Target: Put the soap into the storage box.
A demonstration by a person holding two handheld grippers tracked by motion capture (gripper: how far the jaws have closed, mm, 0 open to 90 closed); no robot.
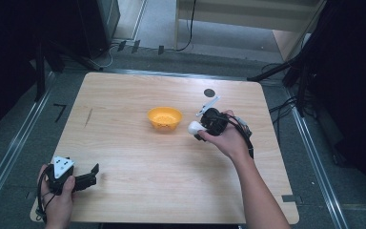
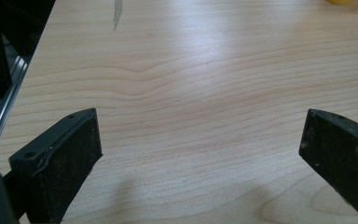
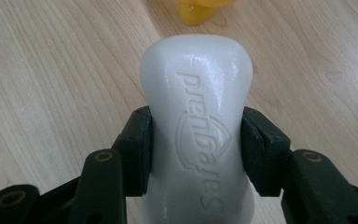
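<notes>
High view: the orange bowl [image 1: 164,118] sits near the middle of the wooden table [image 1: 171,162]. The right gripper [image 1: 201,130] holds a white soap bar [image 1: 194,127] just right of the bowl. The left gripper [image 1: 91,175] rests at the near-left corner, well away from the bowl.

Left gripper view: jaws spread wide, nothing between them, bare tabletop [image 2: 191,93] beneath.

Right gripper view: both jaws clamp the sides of the soap bar [image 3: 198,116], embossed lettering facing up; the bowl [image 3: 200,10] lies just beyond it.

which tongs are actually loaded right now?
The right tongs, beside the orange bowl: clamped on the white soap bar. The left tongs gape wide over bare table.
</notes>
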